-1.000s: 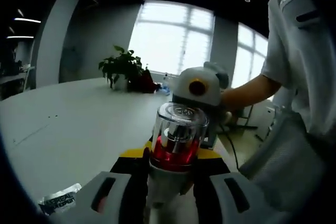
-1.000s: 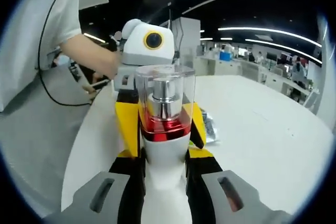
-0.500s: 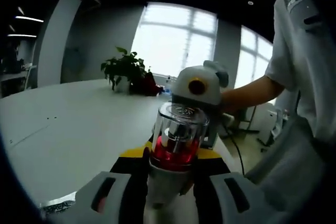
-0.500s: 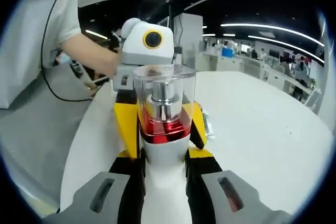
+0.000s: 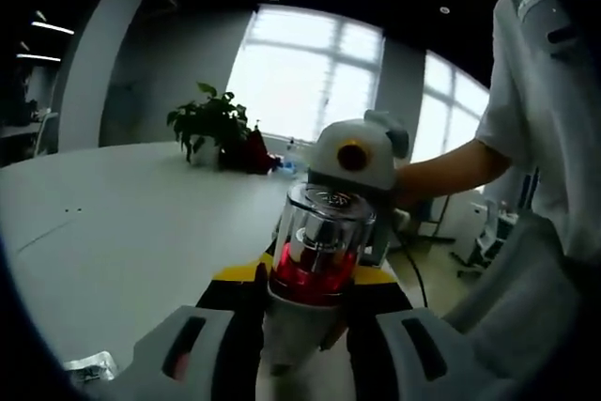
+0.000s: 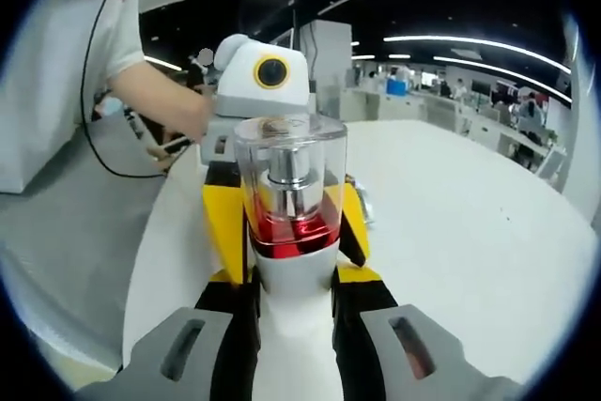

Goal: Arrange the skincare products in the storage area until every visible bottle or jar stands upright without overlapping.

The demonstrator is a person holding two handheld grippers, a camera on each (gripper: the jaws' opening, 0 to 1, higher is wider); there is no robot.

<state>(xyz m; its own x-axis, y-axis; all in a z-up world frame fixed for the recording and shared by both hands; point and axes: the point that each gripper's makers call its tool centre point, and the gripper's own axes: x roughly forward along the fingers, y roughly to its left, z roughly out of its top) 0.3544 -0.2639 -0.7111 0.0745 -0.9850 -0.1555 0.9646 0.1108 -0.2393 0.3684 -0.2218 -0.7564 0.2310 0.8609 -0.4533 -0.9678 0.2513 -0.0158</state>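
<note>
- The pump bottle (image 5: 315, 274) is lifted clear of the white worktop (image 5: 122, 232), pinched from opposite sides by both sets of tongs.
- In the left gripper view, the left tongs (image 5: 302, 326) are clamped on its white body just under the red collar, the jaws pressed flat against it.
- In the right gripper view, the right tongs (image 6: 292, 312) grip the same bottle (image 6: 289, 232) on its white lower body, with the other tongs' yellow-and-black jaws meeting it from the far side.
- Handling, as I judge it: the clear cap (image 6: 289, 171) over the metal pump looks like hard, glossy plastic, probably push-fitted. A squeeze there could pop it off or let it slip, so it is a poor place to grasp.
- The white body is rigid and smooth. It will not give under the jaws, yet its sheen suggests it could slide if the pinch eases, so a firm hold low on the body suits it best.
- It looks small and fairly light, though its tall cap puts some weight up high. It may tip when set down unless its base meets the worktop flat.
- A small packet (image 5: 89, 366) lies on the worktop near the edge, below the bottle. I would set the bottle down clear of it.
- A potted plant (image 5: 208, 124) stands far off by the window.
</note>
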